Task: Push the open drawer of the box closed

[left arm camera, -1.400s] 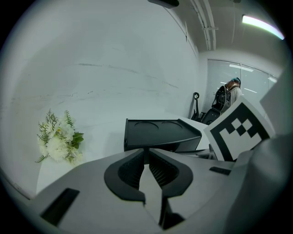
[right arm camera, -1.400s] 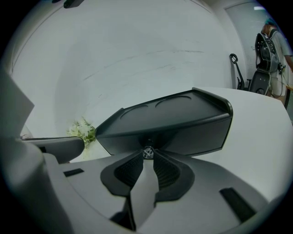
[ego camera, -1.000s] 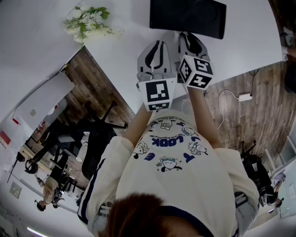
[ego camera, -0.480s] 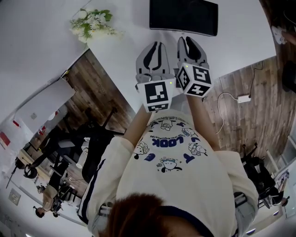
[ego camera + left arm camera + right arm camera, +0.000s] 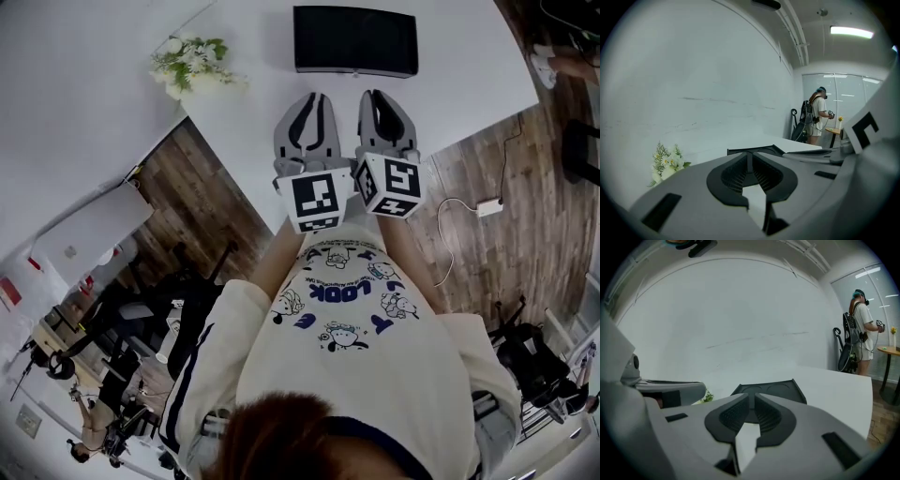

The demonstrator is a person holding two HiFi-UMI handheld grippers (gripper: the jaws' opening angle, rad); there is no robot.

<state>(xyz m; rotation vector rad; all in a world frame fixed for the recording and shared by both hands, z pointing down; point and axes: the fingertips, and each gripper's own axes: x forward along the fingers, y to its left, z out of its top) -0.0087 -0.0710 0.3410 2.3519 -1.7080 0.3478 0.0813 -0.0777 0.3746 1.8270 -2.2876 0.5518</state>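
Left tool [image 5: 307,99] and right tool [image 5: 382,97] side by side above the white tabletop [image 5: 455,98], both narrow, jaws almost together, nothing between them; black box [image 5: 354,40] on the tabletop ahead of both tips, apart from them; flowers [image 5: 192,64] off to the left tool's left

Matt black box [image 5: 355,40] on smooth white table [image 5: 450,103]; wood-plank floor [image 5: 511,253].
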